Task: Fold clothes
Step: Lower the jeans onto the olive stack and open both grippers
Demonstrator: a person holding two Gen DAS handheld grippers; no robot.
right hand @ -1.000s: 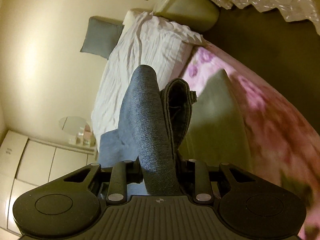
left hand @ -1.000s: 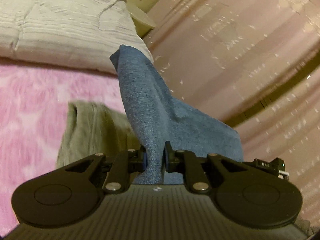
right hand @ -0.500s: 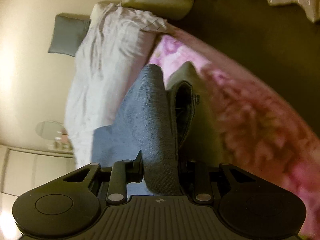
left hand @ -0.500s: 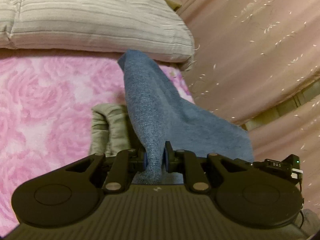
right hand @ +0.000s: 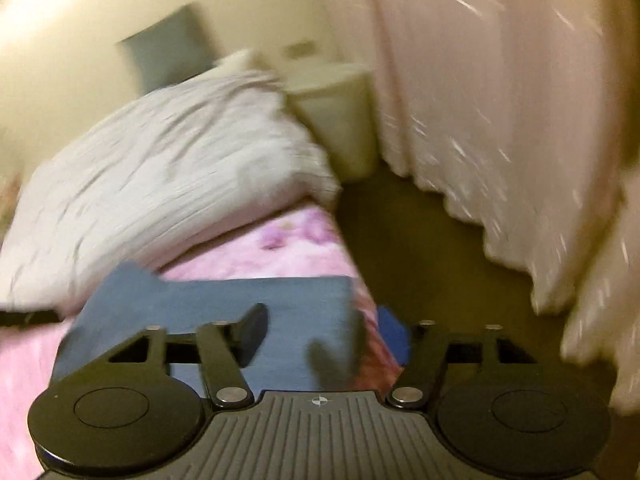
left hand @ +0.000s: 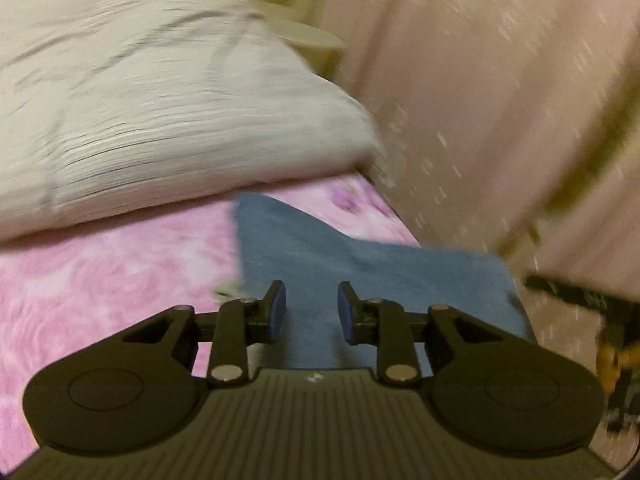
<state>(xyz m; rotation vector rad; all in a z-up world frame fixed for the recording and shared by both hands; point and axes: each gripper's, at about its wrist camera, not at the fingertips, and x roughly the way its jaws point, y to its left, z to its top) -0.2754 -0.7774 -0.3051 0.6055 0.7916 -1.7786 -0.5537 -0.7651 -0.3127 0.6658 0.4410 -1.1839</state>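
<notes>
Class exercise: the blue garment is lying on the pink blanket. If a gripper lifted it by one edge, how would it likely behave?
The blue garment lies flat, following the pink blanket, so it would probably droop, not hold shape. It looks like soft knit, likely light and easy to pinch. With both grippers open, left and right, nothing steadies it; it might unfold.

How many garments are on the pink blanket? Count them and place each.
1: a blue garment lies flat on the pink blanket near the bed's curtain-side edge, below the open left gripper. Another may be hidden under it.

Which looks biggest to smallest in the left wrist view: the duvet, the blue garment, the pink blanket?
1. Duvet.
2. Pink blanket.
3. Blue garment. The blanket and garment look close, so their order is unsure.
</notes>
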